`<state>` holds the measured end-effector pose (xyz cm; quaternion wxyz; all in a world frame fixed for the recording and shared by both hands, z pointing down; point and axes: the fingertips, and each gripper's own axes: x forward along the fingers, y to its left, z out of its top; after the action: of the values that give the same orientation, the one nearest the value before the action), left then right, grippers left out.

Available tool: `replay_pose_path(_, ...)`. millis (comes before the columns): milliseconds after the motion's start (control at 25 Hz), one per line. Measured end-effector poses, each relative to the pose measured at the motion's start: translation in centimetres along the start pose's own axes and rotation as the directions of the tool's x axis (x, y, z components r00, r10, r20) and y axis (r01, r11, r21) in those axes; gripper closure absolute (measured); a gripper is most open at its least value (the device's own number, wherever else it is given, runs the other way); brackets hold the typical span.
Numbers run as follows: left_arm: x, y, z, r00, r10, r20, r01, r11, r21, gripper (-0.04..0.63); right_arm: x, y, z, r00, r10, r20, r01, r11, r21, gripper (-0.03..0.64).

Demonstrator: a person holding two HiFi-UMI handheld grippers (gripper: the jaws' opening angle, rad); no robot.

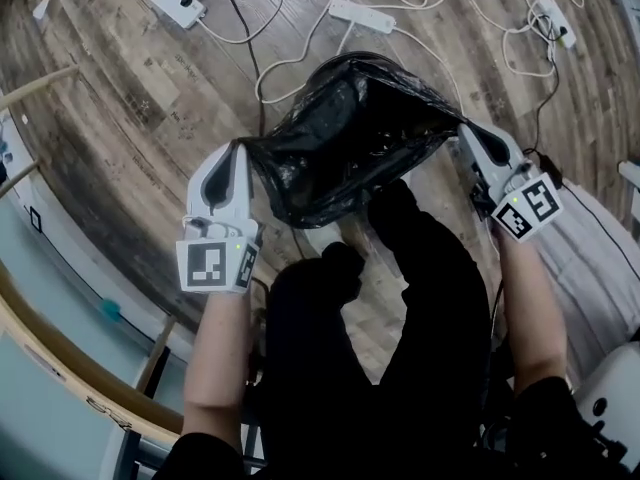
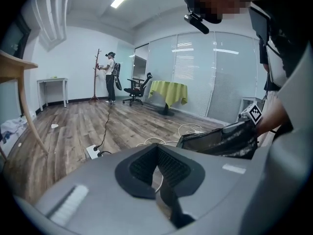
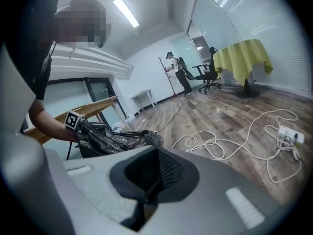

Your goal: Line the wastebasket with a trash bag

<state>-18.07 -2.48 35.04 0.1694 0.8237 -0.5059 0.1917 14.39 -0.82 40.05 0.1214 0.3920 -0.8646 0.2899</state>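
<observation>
A black trash bag [image 1: 350, 143] hangs stretched open between my two grippers above the wooden floor. My left gripper [image 1: 240, 152] is shut on the bag's left rim, and my right gripper [image 1: 463, 131] is shut on its right rim. A rounded dark wastebasket [image 1: 345, 68] shows under the bag's far side, mostly hidden by the plastic. In the left gripper view the bag [image 2: 220, 141] runs off to the right from the closed left gripper [image 2: 159, 173]. In the right gripper view the bag [image 3: 112, 138] runs left from the closed right gripper [image 3: 154, 180].
Power strips [image 1: 362, 15] [image 1: 177, 1] and looping white cables [image 1: 300, 58] lie on the floor beyond the basket. The person's dark legs and shoes [image 1: 395, 208] stand just behind the bag. A wooden table edge [image 1: 60, 358] is at the left. A distant person [image 2: 110, 75] stands by a coat rack.
</observation>
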Motion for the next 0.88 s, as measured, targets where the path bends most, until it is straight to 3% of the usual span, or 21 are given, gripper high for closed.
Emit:
replay_pose_path(200, 1.7, 1.8, 0.2, 0.996, -0.008, 0.092, 0.004, 0.999, 0.043, 0.591, 0.2, -2.0, 1.1, 0.996, -0.020, 0.092, 0.029, 0.994, -0.103, 0.617)
replay_pose_path(440, 1.6, 1.9, 2.7, 0.961, -0.045, 0.273, 0.007, 0.990, 0.139, 0.591, -1.3, -2.6, 3.7, 0.975, 0.036, 0.219, 0.031, 0.955, -0.294, 0.617)
replay_pose_path(680, 4.2, 1.1, 0.2, 0.946, -0.153, 0.287, 0.086, 0.969, 0.232, 0.591, 0.7, -3.0, 1.6, 0.960, 0.168, 0.223, -0.076, 0.926, -0.371, 0.617)
replay_pose_path(880, 5.1, 1.8, -2.2, 0.962, -0.179, 0.208, 0.147, 0.976, 0.160, 0.591, 2.6, -2.8, -1.3, 0.966, 0.218, 0.136, -0.162, 0.927, -0.338, 0.617)
